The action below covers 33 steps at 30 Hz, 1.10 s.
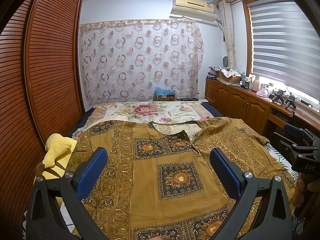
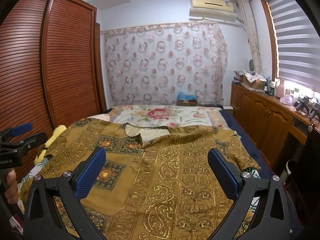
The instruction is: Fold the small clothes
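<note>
Shirt lies spread flat, front up, on the bed, collar at the far end, hem near and running out of frame. It covers most of the near half of the floral sheet.

Left gripper: jaws wide apart, nothing between them, hovering over the shirt's left-centre panel. Right gripper: same, jaws spread and empty, over the right-centre panel. Neither looks to be touching cloth.

Handling, my read: thin woven printed cloth, light, limp, no stiffness. It will drape and sag from any single pinch point and drag the layer under it. Not fragile, not slippery on the sheet. The gold print may make it a bit crisp, so creases should hold.

Where to grab: right sleeve hangs toward the bed's right edge, slightly rumpled; pinch at its cuff or shoulder seam and fold inward. Left sleeve lies flat at the far left; same there. Pinch edges only, both layers, two points at once to keep the fold line straight.

Yellow plush sits just beside the shirt's left edge, partly under it; could snag the left fold.

Containers: open cardboard box on the right cabinet, patterned cloth or paper over it, contents unclear. Another box beyond the bed's far end has blue material on top.
</note>
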Each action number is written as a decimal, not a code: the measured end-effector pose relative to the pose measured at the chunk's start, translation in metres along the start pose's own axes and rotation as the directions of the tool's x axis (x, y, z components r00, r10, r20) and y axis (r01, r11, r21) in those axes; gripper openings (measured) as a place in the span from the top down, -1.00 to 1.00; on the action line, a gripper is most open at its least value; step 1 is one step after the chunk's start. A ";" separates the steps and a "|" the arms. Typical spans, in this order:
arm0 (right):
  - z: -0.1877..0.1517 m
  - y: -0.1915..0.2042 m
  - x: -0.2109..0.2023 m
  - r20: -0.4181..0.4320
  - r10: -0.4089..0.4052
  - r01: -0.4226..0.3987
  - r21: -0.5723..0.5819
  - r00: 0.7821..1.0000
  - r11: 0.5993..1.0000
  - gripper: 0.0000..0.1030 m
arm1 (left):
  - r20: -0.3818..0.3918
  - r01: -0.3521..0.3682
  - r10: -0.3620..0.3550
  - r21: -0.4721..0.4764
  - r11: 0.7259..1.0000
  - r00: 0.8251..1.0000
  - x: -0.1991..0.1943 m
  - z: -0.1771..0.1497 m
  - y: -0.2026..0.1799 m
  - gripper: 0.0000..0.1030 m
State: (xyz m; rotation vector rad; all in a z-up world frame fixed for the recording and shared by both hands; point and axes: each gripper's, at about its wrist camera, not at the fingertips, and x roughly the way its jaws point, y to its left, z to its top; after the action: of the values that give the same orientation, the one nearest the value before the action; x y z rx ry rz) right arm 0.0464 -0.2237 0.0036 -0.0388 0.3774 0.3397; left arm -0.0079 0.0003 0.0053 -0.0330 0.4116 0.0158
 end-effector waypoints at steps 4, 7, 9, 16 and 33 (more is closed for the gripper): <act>0.000 0.001 0.000 0.001 0.002 -0.002 -0.001 1.000 1.000 -1.00 | 0.001 0.003 -0.003 0.001 1.000 1.000 -0.002 0.001 -0.002 -1.00; 0.000 0.003 0.002 -0.006 0.007 -0.007 -0.003 1.000 1.000 -1.00 | -0.008 0.012 -0.012 0.000 1.000 1.000 -0.003 0.003 -0.005 -1.00; 0.000 0.007 0.005 -0.014 0.013 -0.013 -0.005 1.000 1.000 -1.00 | -0.018 0.010 -0.010 0.000 1.000 1.000 -0.001 0.002 -0.006 -1.00; -0.009 0.010 0.019 -0.049 0.036 -0.036 0.005 0.998 0.999 -1.00 | -0.056 -0.001 0.000 -0.019 1.000 0.998 0.010 -0.007 0.001 -1.00; -0.039 0.032 0.070 -0.178 0.166 -0.168 0.004 0.970 0.986 -1.00 | -0.161 -0.075 0.063 -0.068 0.995 0.985 0.027 -0.045 0.101 -1.00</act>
State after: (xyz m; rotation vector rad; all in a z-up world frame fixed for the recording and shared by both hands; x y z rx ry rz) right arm 0.0829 -0.1756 -0.0573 -0.0486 0.5581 0.5074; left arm -0.0037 0.0997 -0.0491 -0.0934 0.5716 0.0977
